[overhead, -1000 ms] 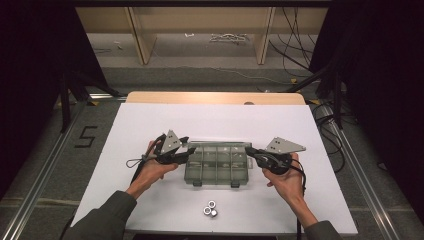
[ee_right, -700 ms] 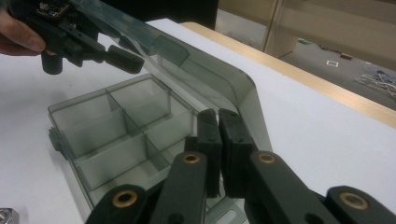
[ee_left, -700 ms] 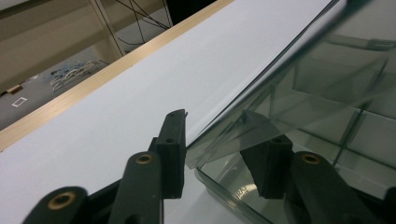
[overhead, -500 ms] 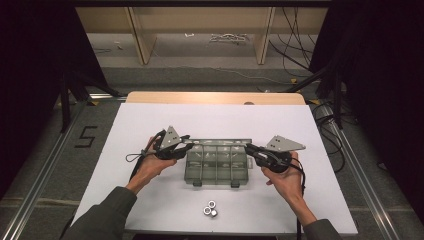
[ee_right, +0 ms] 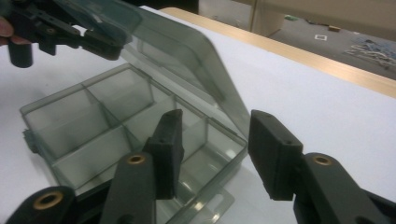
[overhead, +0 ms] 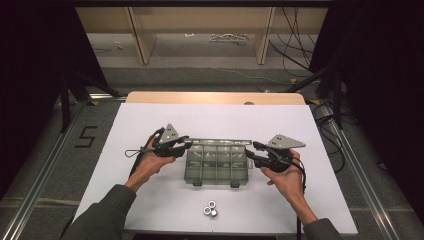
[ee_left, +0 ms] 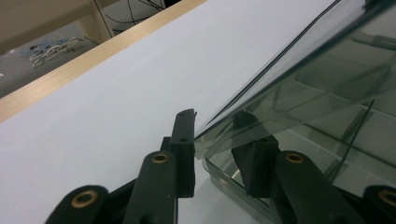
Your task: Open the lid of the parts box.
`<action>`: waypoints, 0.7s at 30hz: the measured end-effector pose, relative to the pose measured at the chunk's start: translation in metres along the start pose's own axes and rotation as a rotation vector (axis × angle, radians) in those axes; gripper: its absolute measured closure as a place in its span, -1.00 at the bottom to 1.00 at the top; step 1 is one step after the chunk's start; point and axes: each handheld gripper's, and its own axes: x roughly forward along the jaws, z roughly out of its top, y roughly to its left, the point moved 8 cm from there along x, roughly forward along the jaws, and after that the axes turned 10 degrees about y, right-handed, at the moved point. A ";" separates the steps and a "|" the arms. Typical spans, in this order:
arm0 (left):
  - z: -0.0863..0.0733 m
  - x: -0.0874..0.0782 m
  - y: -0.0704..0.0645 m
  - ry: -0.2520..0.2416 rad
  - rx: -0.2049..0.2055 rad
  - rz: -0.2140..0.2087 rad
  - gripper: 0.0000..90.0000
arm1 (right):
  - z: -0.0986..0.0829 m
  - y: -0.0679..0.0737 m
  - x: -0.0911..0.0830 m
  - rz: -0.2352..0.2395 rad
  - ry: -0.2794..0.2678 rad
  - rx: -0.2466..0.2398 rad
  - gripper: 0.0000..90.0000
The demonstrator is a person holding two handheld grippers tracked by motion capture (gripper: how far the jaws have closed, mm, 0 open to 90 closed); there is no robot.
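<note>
**A:** Where did things stand with the compartment box point(overhead: 216, 164)?

**B:** It sat in the middle of the white table point(overhead: 150, 115), its base flat and its clear lid point(ee_right: 187, 60) raised at a slant. The left tool point(overhead: 181, 145) had its jaws closed on the lid's edge near a corner; in the left gripper view the lid point(ee_left: 299, 88) ran between the two black jaws. The right tool point(overhead: 251, 151) was at the box's right end with its jaws apart, one inside the wall of the box point(ee_right: 116, 135) and one outside, not pinching anything that I could see.

**A:** So what could have gone wrong?

**B:** My main worry was the lid slipping. The hold was thin and close to one corner, so smooth plastic could have slid out and dropped shut, possibly onto the right tool's inner jaw.

**A:** And the base?

**B:** It looked light. With the right tool not clamped, pulling the lid further might have lifted or dragged the whole box instead of swinging the hinge. Pulling from one corner might also have twisted the lid.

**A:** Anything nearby at risk?

**B:** Three metal nuts point(overhead: 209, 209) lay on the table nearer the person, well apart from the box. A sliding box probably wouldn't have reached them.
</note>
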 end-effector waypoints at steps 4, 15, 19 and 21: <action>0.001 0.000 0.000 0.009 -0.005 0.000 0.56 | 0.002 -0.004 0.001 -0.013 -0.005 -0.009 0.28; 0.002 0.000 0.003 0.019 -0.017 -0.011 0.58 | 0.005 -0.018 0.018 -0.029 0.002 -0.031 0.63; 0.002 -0.001 0.005 0.017 -0.033 -0.021 0.60 | 0.008 -0.019 0.022 -0.022 0.000 -0.044 0.71; 0.003 0.000 0.005 0.005 -0.046 -0.019 0.61 | 0.009 -0.020 0.023 -0.023 -0.006 -0.044 0.73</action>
